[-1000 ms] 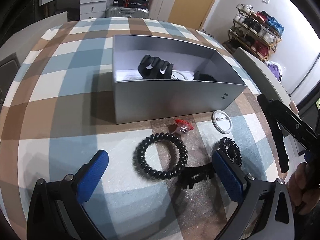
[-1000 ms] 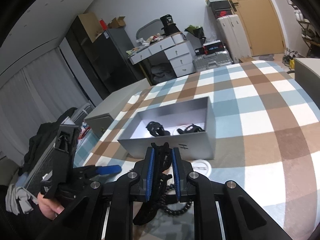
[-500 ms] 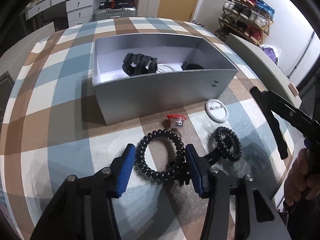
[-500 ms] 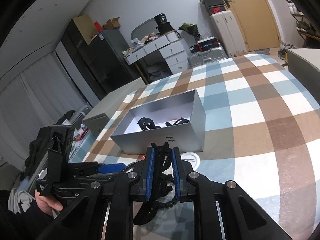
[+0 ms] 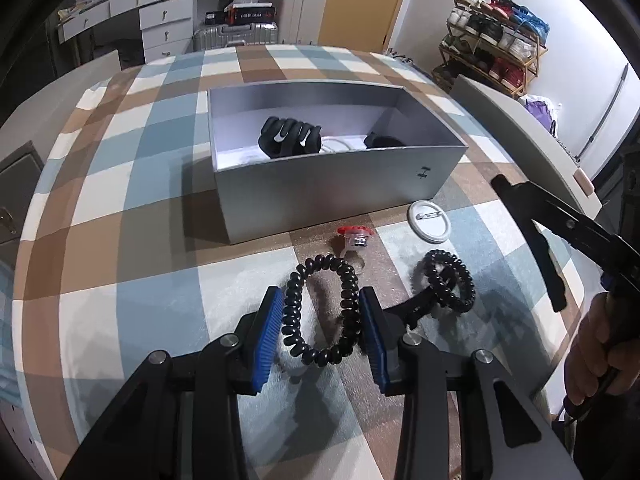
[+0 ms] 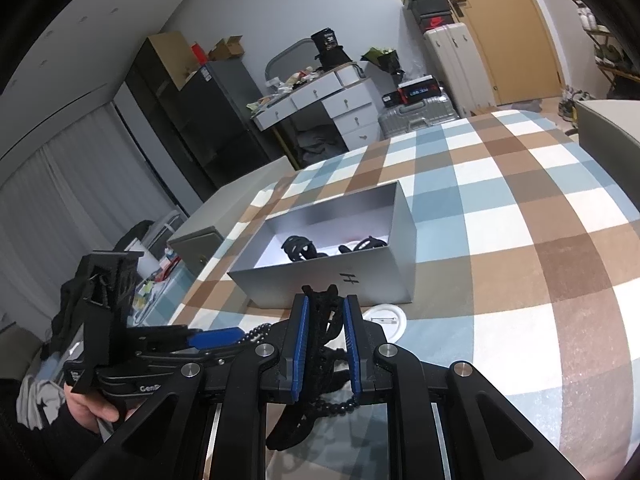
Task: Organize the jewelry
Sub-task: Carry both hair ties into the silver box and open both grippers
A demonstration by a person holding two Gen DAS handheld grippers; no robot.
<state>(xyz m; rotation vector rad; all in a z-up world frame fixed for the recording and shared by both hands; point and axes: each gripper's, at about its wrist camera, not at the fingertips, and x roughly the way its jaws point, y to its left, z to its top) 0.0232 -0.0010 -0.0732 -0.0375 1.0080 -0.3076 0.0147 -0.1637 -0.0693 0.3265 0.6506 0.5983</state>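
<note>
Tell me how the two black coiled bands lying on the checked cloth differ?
The larger black spiral band has thick coils and sits squeezed into an oval between the left gripper pads. The smaller black spiral band has finer coils, stays round and lies free to its right. Both are black, springy loops.

a lived-in home room: shoe rack [image 5: 496, 36], suitcases [image 6: 420, 114], cluttered white dresser [image 6: 320, 100].

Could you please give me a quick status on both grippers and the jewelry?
Left gripper closed around large black coil bracelet on the cloth. Right gripper shut on black beaded piece. Grey box ahead, open; nothing blocking.
</note>
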